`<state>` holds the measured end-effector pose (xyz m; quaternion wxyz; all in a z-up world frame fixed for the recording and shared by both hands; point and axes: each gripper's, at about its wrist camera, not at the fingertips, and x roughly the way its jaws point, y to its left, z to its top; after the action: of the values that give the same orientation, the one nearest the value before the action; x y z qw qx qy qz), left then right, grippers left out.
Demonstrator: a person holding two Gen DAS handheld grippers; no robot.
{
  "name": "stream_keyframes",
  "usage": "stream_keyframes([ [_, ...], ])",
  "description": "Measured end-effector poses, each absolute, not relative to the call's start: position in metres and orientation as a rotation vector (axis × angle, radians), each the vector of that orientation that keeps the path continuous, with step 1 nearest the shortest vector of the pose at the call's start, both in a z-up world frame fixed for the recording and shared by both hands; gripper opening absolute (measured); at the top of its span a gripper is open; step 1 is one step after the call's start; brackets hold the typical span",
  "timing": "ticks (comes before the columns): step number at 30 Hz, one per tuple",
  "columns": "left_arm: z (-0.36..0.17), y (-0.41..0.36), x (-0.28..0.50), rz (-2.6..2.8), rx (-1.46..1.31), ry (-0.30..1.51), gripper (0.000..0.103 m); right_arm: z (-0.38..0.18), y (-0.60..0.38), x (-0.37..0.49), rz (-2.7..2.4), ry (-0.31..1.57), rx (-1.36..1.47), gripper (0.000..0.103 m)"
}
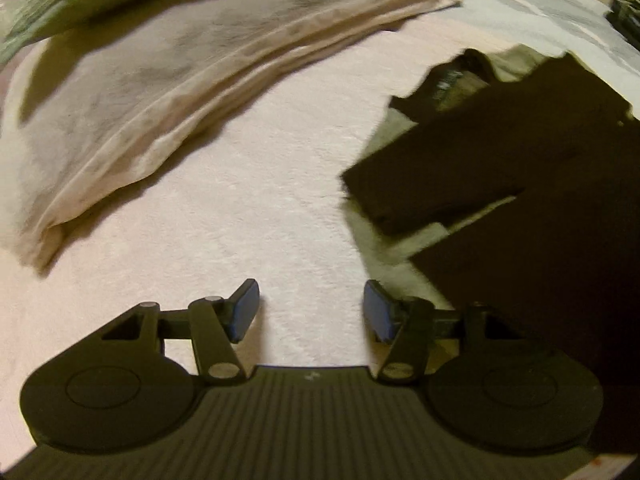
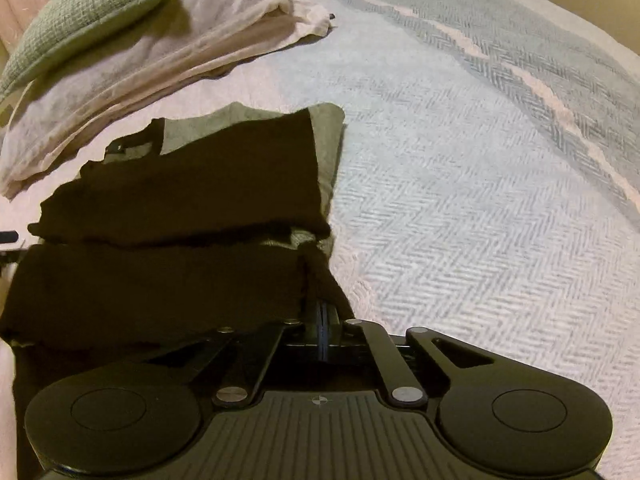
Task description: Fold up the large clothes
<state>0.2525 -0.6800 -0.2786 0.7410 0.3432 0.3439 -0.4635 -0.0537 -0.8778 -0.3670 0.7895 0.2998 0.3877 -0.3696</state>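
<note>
A dark garment (image 2: 180, 208) lies folded in bands on the bed, with an olive-green layer (image 2: 332, 136) showing under it at its right edge and collar. My right gripper (image 2: 323, 316) is shut on the garment's near right corner, the cloth bunched up over its tips. In the left wrist view the same dark garment (image 1: 520, 184) fills the right side. My left gripper (image 1: 311, 312) is open with nothing between its blue pads (image 1: 244, 312), just left of the garment, over the pale pink sheet (image 1: 260, 200).
A folded beige blanket (image 1: 160, 92) lies at the back left with a green textured pillow (image 2: 80, 20) on top of it. A pale blue herringbone bedspread (image 2: 460, 160) covers the right of the bed.
</note>
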Motion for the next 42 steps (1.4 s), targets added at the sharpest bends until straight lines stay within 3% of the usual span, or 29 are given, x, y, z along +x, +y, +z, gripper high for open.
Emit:
stream_keyframes([
  [6, -0.248, -0.655, 0.224, -0.989, 0.674, 0.804, 0.05, -0.351, -0.862, -0.061, -0.756, 0.828, 0.651, 0.0],
  [7, -0.242, -0.649, 0.212, -0.984, 0.643, 0.82, 0.05, -0.348, -0.857, -0.062, -0.765, 0.819, 0.662, 0.007],
  [8, -0.238, -0.644, 0.199, -0.981, 0.622, 0.835, 0.051, -0.346, -0.85, -0.066, -0.741, 0.834, 0.654, 0.022],
  [10, -0.231, -0.635, 0.164, -0.976, 0.6, 0.859, 0.055, -0.344, -0.841, -0.076, -0.707, 0.855, 0.663, 0.04],
  [11, -0.231, -0.629, 0.142, -0.982, 0.594, 0.875, 0.056, -0.343, -0.837, -0.081, -0.688, 0.863, 0.67, 0.042],
  [20, -0.248, -0.582, -0.072, -1.107, 0.666, 0.912, 0.074, -0.314, -0.749, -0.126, -0.316, 1.04, 0.319, 0.048],
  [28, -0.277, -0.539, -0.21, -1.377, 0.884, 0.797, 0.076, -0.315, -0.636, -0.163, -0.039, 1.127, -0.125, 0.051],
  [36, -0.325, -0.518, -0.27, -1.321, 1.246, 0.46, 0.076, -0.351, -0.592, -0.193, 0.049, 1.152, -0.427, 0.052],
  [42, -0.343, -0.506, -0.272, -1.239, 1.365, 0.315, 0.073, -0.385, -0.579, -0.231, 0.103, 1.08, -0.723, 0.055],
])
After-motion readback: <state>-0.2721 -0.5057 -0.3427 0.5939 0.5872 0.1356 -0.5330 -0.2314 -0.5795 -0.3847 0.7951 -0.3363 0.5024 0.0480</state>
